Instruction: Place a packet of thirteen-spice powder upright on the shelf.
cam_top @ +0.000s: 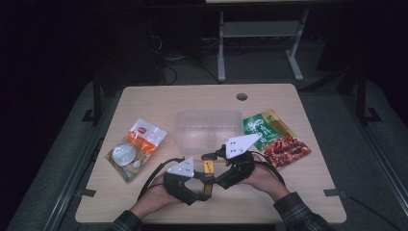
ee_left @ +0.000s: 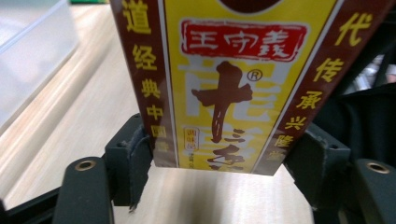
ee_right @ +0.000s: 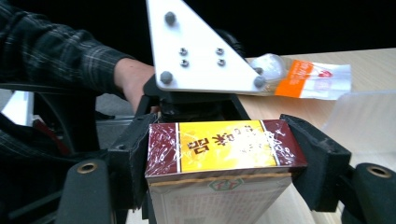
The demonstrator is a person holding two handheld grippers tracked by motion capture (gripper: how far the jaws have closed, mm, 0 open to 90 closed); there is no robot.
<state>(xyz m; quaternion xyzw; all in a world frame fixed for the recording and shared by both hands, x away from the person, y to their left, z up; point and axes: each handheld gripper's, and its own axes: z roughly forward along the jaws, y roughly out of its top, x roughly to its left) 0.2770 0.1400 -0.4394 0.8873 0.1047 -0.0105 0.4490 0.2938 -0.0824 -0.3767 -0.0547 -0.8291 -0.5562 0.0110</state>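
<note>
Low in the centre of the high view, a yellow-and-maroon box (cam_top: 208,177) held between 2 grippers. Left gripper (ee_left: 217,161) at 1 end, jaws spread wide, both pads at the box's edges; contact on the left pad plain, on the right pad hard to tell. Right gripper (ee_right: 219,154) clamped on the other end, pads pressed to both sides. Just beyond, mid-frame, a clear plastic container (cam_top: 210,126). Left of it an orange-and-white packet (cam_top: 136,147), right of it a green-and-red snack bag (cam_top: 275,137), all on the wooden table (cam_top: 159,98).
</note>
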